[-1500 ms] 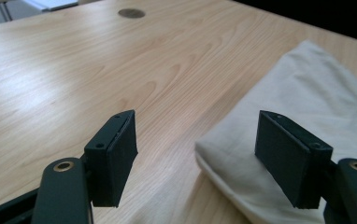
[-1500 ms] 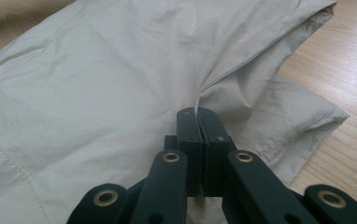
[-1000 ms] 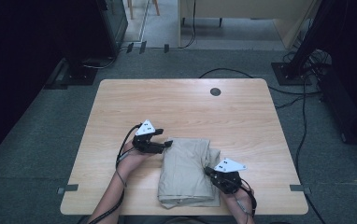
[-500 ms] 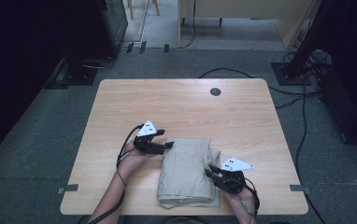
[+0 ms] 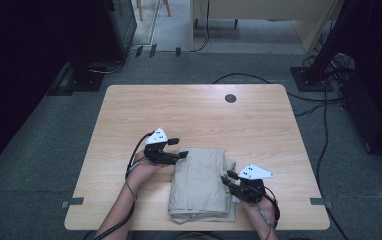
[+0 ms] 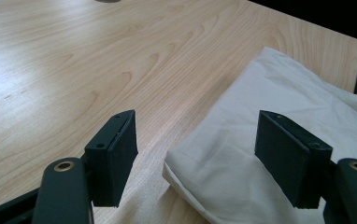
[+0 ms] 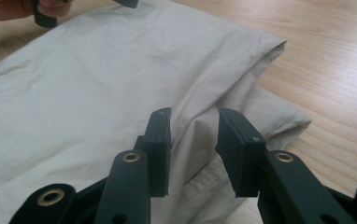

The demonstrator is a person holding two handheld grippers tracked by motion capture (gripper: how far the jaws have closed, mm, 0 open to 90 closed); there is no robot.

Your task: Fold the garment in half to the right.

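High view: folded cloth (image 5: 200, 182) near table's (image 5: 189, 112) front edge; L gripper (image 5: 183, 154) agape, R gripper (image 5: 225, 179) just releasing fold. Retreat w/o snagging.

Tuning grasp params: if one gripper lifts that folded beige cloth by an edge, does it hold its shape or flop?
Probably flops: the folded cloth shows soft creases and loose stacked layers at its edge. Likely light, so a push may slide or bunch it on the smooth table. The right gripper has just been opening, so a single-edge lift would likely unfold it.
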